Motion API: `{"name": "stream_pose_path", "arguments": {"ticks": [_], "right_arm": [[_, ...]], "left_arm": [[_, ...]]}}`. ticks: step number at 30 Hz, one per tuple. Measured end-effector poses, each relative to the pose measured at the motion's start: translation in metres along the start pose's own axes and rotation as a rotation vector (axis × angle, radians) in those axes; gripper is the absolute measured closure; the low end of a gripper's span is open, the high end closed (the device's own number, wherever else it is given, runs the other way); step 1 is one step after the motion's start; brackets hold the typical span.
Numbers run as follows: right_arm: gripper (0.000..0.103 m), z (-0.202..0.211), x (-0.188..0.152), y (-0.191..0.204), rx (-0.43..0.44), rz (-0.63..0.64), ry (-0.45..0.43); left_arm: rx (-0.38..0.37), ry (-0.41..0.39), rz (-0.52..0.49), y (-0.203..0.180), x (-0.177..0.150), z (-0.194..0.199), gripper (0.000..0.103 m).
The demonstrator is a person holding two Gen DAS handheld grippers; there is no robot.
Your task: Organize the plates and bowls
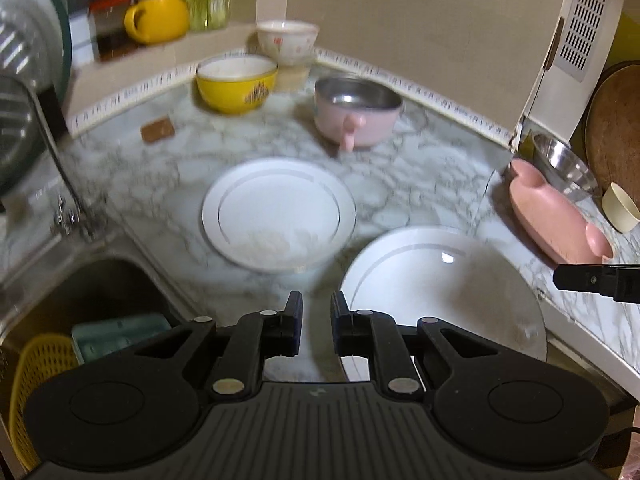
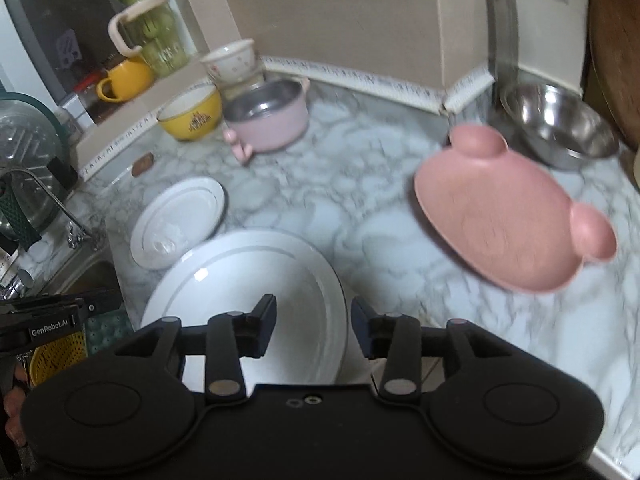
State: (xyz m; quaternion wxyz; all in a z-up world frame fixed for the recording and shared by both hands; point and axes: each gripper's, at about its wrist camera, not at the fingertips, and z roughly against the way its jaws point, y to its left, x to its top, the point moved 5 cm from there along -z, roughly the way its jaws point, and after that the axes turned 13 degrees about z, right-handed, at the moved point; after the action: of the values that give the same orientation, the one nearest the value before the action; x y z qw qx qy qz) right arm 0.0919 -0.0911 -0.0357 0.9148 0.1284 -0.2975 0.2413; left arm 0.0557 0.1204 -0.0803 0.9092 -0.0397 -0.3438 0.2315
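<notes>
Two white plates lie on the marble counter: a smaller one [image 1: 278, 214] [image 2: 178, 220] and a larger one [image 1: 442, 288] [image 2: 244, 300] at the front edge. A pink bear-shaped plate [image 1: 556, 216] [image 2: 508, 216] lies to the right. At the back stand a yellow bowl [image 1: 236, 84] [image 2: 192, 114], a pink pot-style bowl [image 1: 356, 114] [image 2: 268, 116], a white floral bowl [image 1: 288, 40] [image 2: 230, 60] and a steel bowl [image 1: 566, 168] [image 2: 560, 124]. My left gripper [image 1: 316, 308] is open and empty, just left of the large plate. My right gripper [image 2: 314, 312] is open and empty over the large plate's near rim.
A steel sink [image 1: 80, 292] with a faucet [image 1: 64, 184] and a yellow basket [image 1: 36, 380] lies to the left. A yellow mug [image 1: 156, 18] and a green jar [image 2: 154, 28] stand on the window ledge. A wooden board [image 1: 616, 128] leans at the right.
</notes>
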Motion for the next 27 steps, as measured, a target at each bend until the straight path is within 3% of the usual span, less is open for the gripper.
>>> {"name": "stream_pose_path", "arguments": {"ticks": [7,9,14,19,21,22,24,25,27], "right_arm": [[0.057,0.0,0.022,0.011,0.002,0.04,-0.039],[0.048,-0.001,0.027,0.014,0.002,0.054,-0.052],[0.047,-0.005,0.038,0.02,0.003,0.074,-0.063],[0.038,-0.011,0.049,0.026,0.005,0.092,-0.071],[0.036,-0.016,0.054,0.03,0.013,0.104,-0.068],[0.035,-0.018,0.056,0.032,0.015,0.11,-0.068],[0.032,-0.023,0.063,0.036,0.02,0.123,-0.071],[0.032,-0.025,0.066,0.038,0.021,0.131,-0.071],[0.028,-0.028,0.072,0.043,0.031,0.14,-0.071]], "left_arm": [[-0.023,-0.03,-0.022,-0.008,0.015,0.004,0.089],[-0.027,-0.04,-0.024,-0.01,0.018,0.003,0.089],[-0.038,-0.045,-0.015,-0.011,0.026,0.001,0.089],[-0.038,-0.043,-0.009,-0.008,0.033,-0.007,0.087],[-0.035,-0.045,-0.003,-0.007,0.036,-0.009,0.082],[-0.033,-0.049,-0.001,-0.005,0.038,-0.011,0.073],[-0.041,-0.069,0.005,-0.003,0.042,-0.011,0.047],[-0.04,-0.089,0.008,-0.002,0.044,-0.01,0.029],[-0.033,-0.123,0.008,0.0,0.049,-0.009,0.025]]}}
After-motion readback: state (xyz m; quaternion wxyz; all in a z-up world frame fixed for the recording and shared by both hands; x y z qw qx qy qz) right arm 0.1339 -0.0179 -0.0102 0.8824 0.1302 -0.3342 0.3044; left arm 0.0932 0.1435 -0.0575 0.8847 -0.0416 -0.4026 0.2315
